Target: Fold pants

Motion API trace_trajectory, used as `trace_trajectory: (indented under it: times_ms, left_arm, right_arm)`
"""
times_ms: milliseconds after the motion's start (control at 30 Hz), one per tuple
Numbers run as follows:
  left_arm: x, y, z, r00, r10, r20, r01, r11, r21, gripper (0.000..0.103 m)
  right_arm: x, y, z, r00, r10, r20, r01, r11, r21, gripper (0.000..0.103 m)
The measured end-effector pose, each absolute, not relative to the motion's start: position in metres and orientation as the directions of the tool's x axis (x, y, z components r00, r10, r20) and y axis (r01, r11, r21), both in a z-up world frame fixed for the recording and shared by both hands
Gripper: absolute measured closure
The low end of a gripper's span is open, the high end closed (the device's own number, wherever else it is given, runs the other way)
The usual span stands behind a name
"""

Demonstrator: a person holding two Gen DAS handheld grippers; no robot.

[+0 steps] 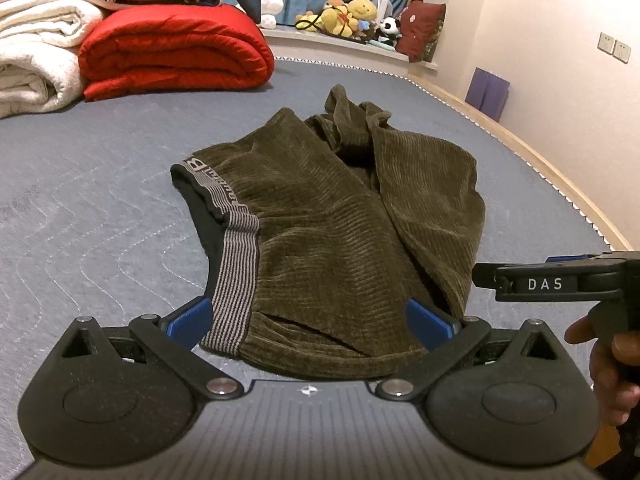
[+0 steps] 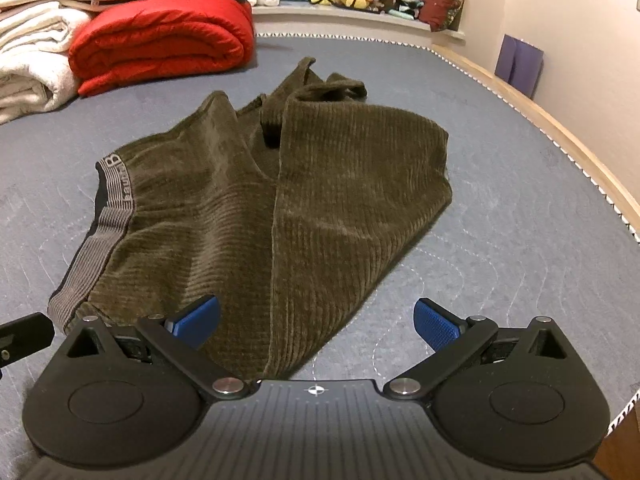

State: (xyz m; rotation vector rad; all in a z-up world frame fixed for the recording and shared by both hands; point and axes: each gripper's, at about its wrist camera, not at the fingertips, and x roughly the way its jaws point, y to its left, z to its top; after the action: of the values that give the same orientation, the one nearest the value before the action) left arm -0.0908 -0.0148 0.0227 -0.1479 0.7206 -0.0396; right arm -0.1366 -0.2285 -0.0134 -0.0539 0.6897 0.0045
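The olive corduroy pants (image 1: 320,216) lie in a loose, partly doubled heap on the grey quilted bed (image 1: 100,208), roughly mid-mattress, with the striped waistband (image 1: 236,260) toward the left edge and the legs bunched toward the far edge, where a red quilt (image 1: 176,52) is stacked at the far left corner. The fold looks barely started: the cloth is rumpled, not squared. The left hand-held gripper (image 1: 312,320) hangs low over the near hem beside the waistband, blue pads spread wide with fabric lying between them but nothing pinched. The right hand-held gripper (image 2: 316,322) is likewise wide apart and holds nothing, its left pad over the near corner of the cloth, its right pad over bare mattress. Next, I judge, each must close on a near edge, waistband end and leg side, then lift and draw the pants flat.
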Motion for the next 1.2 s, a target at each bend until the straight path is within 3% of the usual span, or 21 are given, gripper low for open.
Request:
trace_trajectory:
  times_ms: [33,67,100,133,200,267,400,433,500,567,667,800,900,1200]
  left_arm:
    - [-0.091,-0.012,0.024,0.755,-0.085,-0.650,-0.025,0.987,-0.158,0.003]
    - [-0.091,-0.009,0.026,0.763,-0.089,-0.640,-0.029,0.985,-0.172,0.013]
    - [-0.088,-0.005,0.032,0.767,-0.113,-0.631,-0.008,0.983,-0.185,0.028]
    - [-0.083,-0.002,0.038,0.767,-0.134,-0.628,0.017,0.982,-0.189,0.036]
    - [-0.067,0.011,0.056,0.761,-0.152,-0.631,0.055,0.984,-0.171,0.070]
    - [-0.050,0.029,0.073,0.781,-0.144,-0.607,0.066,0.987,-0.150,0.075]
    - [-0.030,0.068,0.060,0.836,-0.119,-0.535,0.030,0.985,-0.171,0.075]
    - [-0.028,0.075,0.047,0.842,-0.111,-0.527,0.020,0.985,-0.174,0.075]
    - [-0.005,0.088,0.018,0.735,-0.079,-0.674,-0.096,0.971,-0.218,0.077]
    - [0.008,0.102,0.005,0.710,-0.175,-0.682,-0.126,0.921,-0.368,0.072]
    - [0.025,0.097,-0.010,0.686,-0.109,-0.720,-0.158,0.943,-0.294,0.067]
    - [0.045,0.097,-0.033,0.652,-0.136,-0.746,-0.179,0.928,-0.327,0.042]
    - [0.052,0.098,-0.050,0.618,-0.137,-0.774,-0.185,0.932,-0.313,0.038]
    - [0.056,0.088,-0.062,0.585,-0.163,-0.794,-0.147,0.942,-0.302,0.029]
  right_arm:
    - [-0.136,-0.230,-0.014,0.770,-0.011,-0.638,-0.020,0.999,-0.042,0.001]
    - [-0.136,-0.231,-0.013,0.770,-0.009,-0.638,-0.016,0.999,-0.033,0.002]
    - [-0.135,-0.232,-0.012,0.771,-0.005,-0.637,-0.014,1.000,-0.025,0.003]
    - [-0.134,-0.234,-0.010,0.774,0.003,-0.633,-0.015,1.000,-0.013,0.004]
    - [-0.131,-0.237,-0.004,0.784,0.010,-0.621,-0.005,1.000,0.010,0.009]
    - [-0.127,-0.240,0.001,0.795,0.018,-0.607,0.002,0.999,0.032,0.016]
    - [-0.122,-0.244,0.007,0.821,0.046,-0.570,-0.024,0.999,0.046,0.041]
    - [-0.120,-0.245,0.006,0.822,0.047,-0.568,-0.027,0.999,0.044,0.043]
    - [-0.115,-0.247,0.002,0.816,0.051,-0.576,-0.028,0.998,0.049,0.047]
    - [-0.108,-0.249,-0.005,0.802,0.059,-0.594,-0.029,0.998,0.061,0.047]
    - [-0.098,-0.246,-0.020,0.768,0.073,-0.636,-0.063,0.997,0.037,0.047]
    - [-0.087,-0.238,-0.042,0.726,0.052,-0.685,-0.091,0.996,-0.022,0.038]
    - [-0.080,-0.232,-0.052,0.696,0.052,-0.716,-0.106,0.994,-0.032,0.029]
    - [-0.066,-0.223,-0.075,0.641,-0.018,-0.767,-0.111,0.987,-0.116,0.026]
